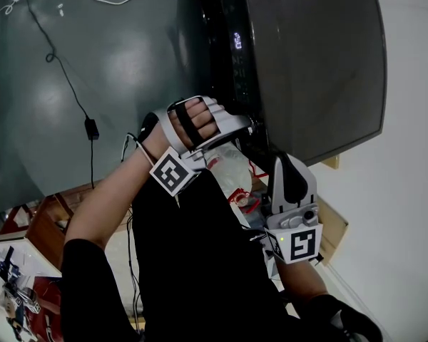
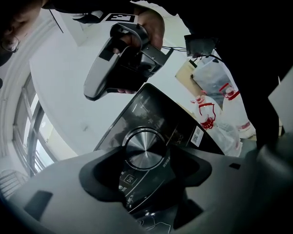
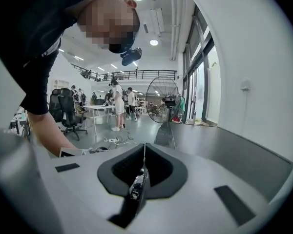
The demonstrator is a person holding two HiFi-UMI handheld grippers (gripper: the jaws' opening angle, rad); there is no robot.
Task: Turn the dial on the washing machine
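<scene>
The dark washing machine (image 1: 314,55) fills the upper right of the head view, its lit control panel (image 1: 237,45) facing left. My left gripper (image 1: 251,128) reaches to the panel's lower end. In the left gripper view, my left gripper (image 2: 147,165) is open, its two dark jaws standing on either side of the round silver dial (image 2: 144,147) with a gap on both sides. My right gripper (image 1: 285,161) hangs just below the machine, held upright and away from the dial. Its jaws are shut with nothing between them in the right gripper view (image 3: 144,152). The left gripper view also shows the right gripper (image 2: 122,57) above the panel.
A white plastic bag with red print (image 1: 232,180) lies between the grippers, next to a cardboard box (image 1: 333,223). Cables and a power adapter (image 1: 91,128) trail over the grey floor (image 1: 93,63). Far off, the right gripper view shows people, chairs and a table (image 3: 100,108).
</scene>
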